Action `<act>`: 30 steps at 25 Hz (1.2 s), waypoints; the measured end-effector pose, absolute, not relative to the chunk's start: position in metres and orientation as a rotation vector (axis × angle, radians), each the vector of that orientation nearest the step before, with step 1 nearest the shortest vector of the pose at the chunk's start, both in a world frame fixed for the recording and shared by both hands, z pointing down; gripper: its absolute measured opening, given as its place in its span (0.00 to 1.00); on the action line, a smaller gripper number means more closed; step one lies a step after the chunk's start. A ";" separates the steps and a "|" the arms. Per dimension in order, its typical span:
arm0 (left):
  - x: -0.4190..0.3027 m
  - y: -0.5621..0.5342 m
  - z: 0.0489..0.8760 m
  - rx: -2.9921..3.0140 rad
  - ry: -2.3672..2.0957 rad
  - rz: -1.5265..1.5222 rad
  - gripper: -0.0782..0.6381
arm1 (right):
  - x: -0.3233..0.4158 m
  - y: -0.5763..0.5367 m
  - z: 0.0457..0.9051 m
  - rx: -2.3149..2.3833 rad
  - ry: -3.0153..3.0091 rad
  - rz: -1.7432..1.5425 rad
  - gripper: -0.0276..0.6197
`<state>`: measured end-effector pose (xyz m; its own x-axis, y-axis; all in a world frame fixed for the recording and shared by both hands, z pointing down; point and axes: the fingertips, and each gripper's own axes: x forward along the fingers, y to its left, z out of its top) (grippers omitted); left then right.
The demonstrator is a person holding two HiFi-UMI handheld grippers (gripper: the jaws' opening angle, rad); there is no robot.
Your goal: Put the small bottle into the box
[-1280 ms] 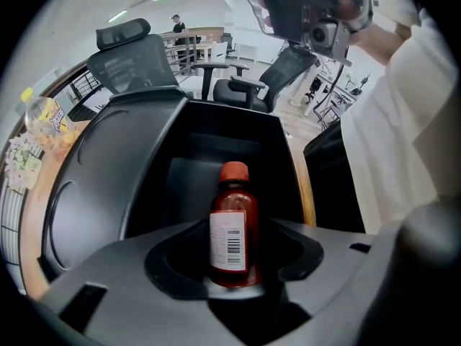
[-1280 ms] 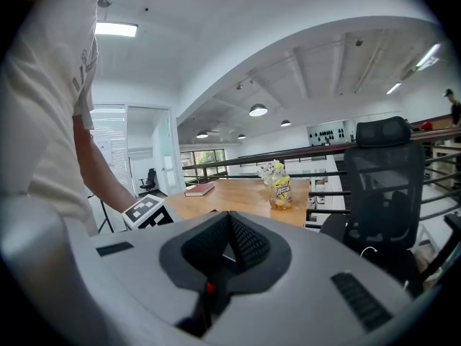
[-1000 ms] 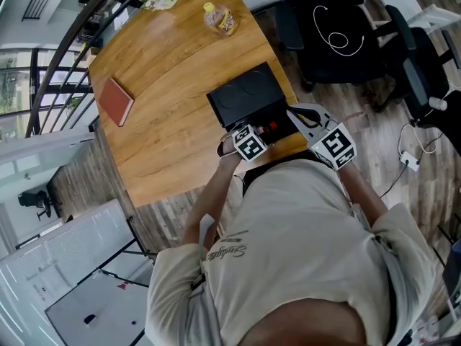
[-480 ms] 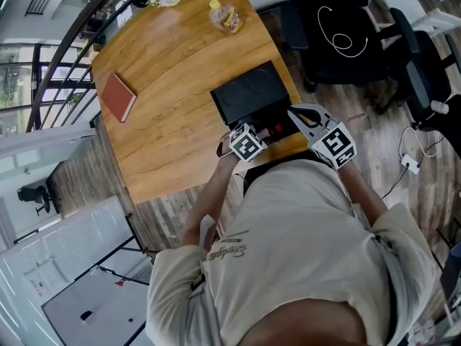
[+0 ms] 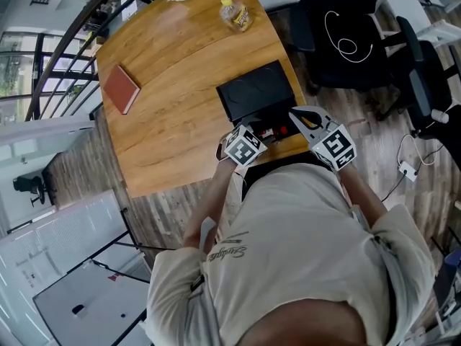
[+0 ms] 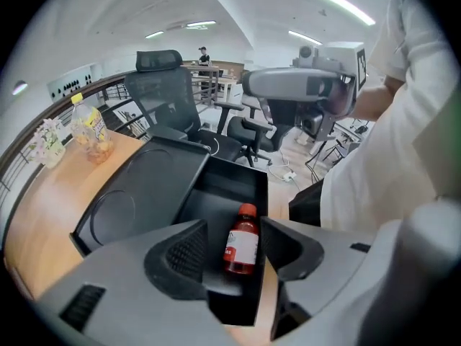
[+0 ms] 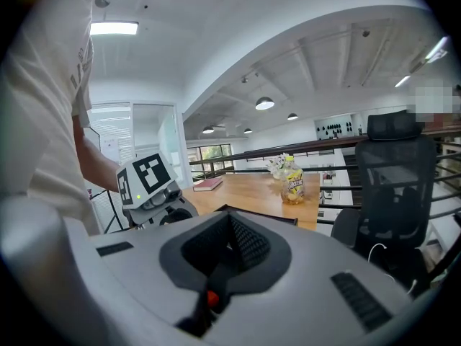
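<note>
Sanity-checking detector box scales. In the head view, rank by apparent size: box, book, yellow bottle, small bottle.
1. box
2. book
3. yellow bottle
4. small bottle: only a bit of red shows, so its rank is unsure.

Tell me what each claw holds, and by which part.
Nothing is held. The left claw stands open, the small bottle lying in the box beyond its parted jaws; the right claw is shut on nothing.

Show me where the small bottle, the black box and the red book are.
small bottle [image 6: 241, 245], left gripper view, on its white label.
box [image 6: 220, 193], left gripper view, on its bare inner floor.
red book [image 5: 120, 89], head view, middle of its cover.
</note>
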<state>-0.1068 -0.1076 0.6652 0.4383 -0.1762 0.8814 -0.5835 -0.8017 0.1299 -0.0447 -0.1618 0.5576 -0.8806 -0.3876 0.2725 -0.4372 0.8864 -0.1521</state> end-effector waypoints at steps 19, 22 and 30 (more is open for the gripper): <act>-0.198 -0.133 0.507 2.378 -1.317 0.573 0.17 | -0.102 -0.157 0.505 0.565 -2.853 0.170 0.03; -0.215 -0.128 0.493 2.370 -1.373 0.495 0.16 | -0.113 -0.157 0.491 0.542 -2.865 0.125 0.03; -0.238 -0.118 0.433 2.431 -1.477 0.333 0.16 | -0.131 -0.158 0.465 0.516 -2.874 0.039 0.03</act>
<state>-0.2378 -0.1185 0.4327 0.4520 -0.8269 0.3347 -0.8905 -0.4401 0.1151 -0.1310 -0.1577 0.4651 -0.9139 -0.3405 0.2209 -0.3464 0.9380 0.0126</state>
